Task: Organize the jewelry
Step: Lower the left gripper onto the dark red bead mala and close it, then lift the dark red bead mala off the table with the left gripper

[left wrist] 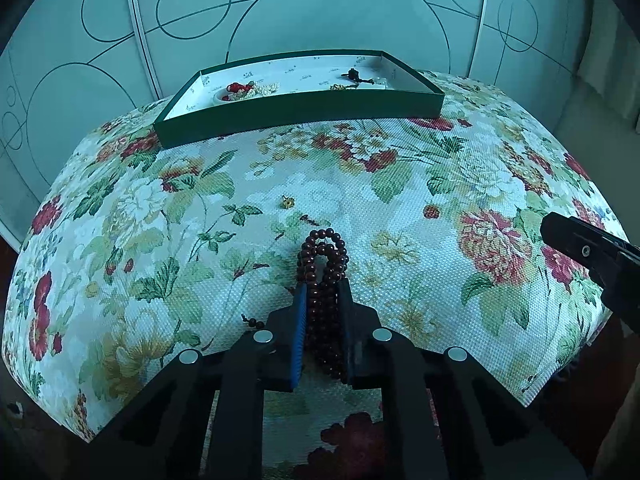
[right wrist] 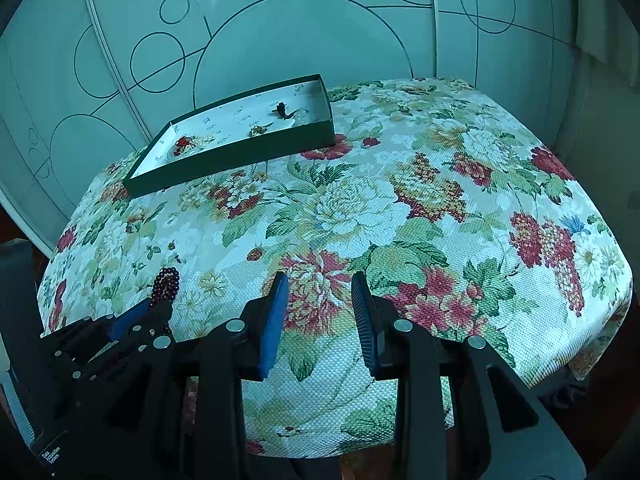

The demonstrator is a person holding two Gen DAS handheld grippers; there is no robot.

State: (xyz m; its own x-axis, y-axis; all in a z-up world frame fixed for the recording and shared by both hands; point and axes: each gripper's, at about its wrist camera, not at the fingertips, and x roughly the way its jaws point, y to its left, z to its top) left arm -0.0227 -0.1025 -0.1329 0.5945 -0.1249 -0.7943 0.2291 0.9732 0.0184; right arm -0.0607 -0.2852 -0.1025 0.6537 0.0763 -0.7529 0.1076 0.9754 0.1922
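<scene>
My left gripper (left wrist: pixel 322 286) is shut on a dark red bead bracelet (left wrist: pixel 323 264), whose loops stick out past the fingertips just above the floral cloth; it also shows in the right wrist view (right wrist: pixel 165 283). A green tray (left wrist: pixel 304 110) with a white inside stands at the far side and holds a red and pearl piece (left wrist: pixel 244 90) at its left and dark and gold pieces (left wrist: pixel 354 78) at its right. A small gold flower earring (left wrist: pixel 287 202) lies on the cloth ahead of the bracelet. My right gripper (right wrist: pixel 320 280) is open and empty over the cloth.
The floral cloth (right wrist: pixel 400 208) covers a rounded table that drops off at the near and side edges. Frosted glass doors (left wrist: pixel 320 12) with circle lines stand close behind the tray. The right gripper's tip (left wrist: pixel 576 240) shows at the right of the left wrist view.
</scene>
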